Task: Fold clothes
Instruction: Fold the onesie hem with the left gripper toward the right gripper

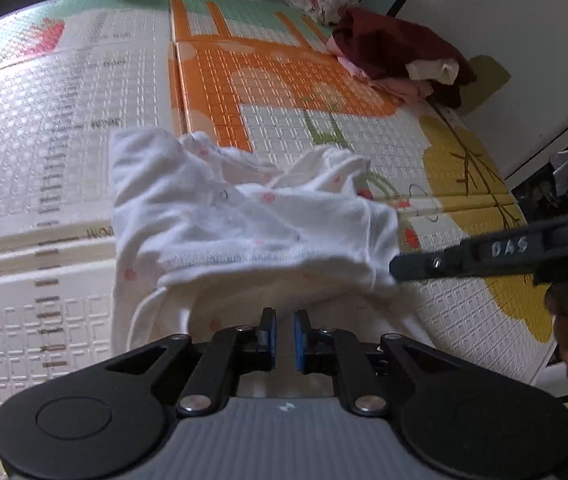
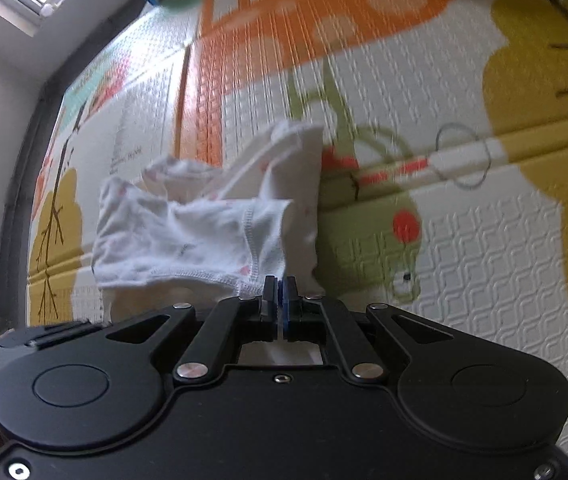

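A small white garment with pink dots hangs bunched above the patterned play mat, held up at its near edge and not yet laid flat. The right gripper has its jaws pressed together on the stitched hem, the cloth pinched between the blue pads; in the left wrist view its black fingers reach in from the right and meet the garment's right corner. The left gripper sits just beneath the lower edge of the cloth with its jaws a small way apart, and no fabric shows between them, so it seems to hold nothing. The step in hand looks like spreading the piece out before the first fold. The next move probably calls for the left jaws to take the opposite corner of the hem, so both hands can stretch the edge taut and lower the garment flat onto the mat without creases. A heap of other clothes, dark red and pink, waits well apart near the far wall.
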Tool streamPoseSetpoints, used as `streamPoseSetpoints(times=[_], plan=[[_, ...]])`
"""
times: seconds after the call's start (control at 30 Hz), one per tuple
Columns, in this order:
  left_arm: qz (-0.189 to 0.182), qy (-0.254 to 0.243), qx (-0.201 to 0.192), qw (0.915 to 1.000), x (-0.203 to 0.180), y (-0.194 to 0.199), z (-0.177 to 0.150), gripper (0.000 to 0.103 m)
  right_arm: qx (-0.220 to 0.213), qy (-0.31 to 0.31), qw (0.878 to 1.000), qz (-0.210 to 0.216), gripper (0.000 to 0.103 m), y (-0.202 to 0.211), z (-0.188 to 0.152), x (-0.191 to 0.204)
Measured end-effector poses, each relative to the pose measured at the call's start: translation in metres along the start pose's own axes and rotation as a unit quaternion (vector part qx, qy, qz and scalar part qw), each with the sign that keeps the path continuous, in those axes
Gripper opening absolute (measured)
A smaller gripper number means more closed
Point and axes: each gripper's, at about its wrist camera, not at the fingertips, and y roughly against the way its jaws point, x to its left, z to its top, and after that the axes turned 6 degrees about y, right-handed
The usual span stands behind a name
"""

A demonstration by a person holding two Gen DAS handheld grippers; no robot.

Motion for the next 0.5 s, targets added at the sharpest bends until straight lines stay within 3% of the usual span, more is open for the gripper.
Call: streamPoseSetpoints(times=[0.33, 0.5], plan=[[-0.005, 0.024, -0.066, 0.9975, 0.005, 0.042, 0.027, 0.016, -0.054, -0.003, 0.998, 0.03, 0.009, 0.031, 0.018, 0.007], [0.007, 0.022, -0.075, 0.9969, 0.002, 0.042, 0.038, 0.018, -0.069, 0.007, 0.997, 0.045, 0.009, 0.039, 0.03, 0.016]])
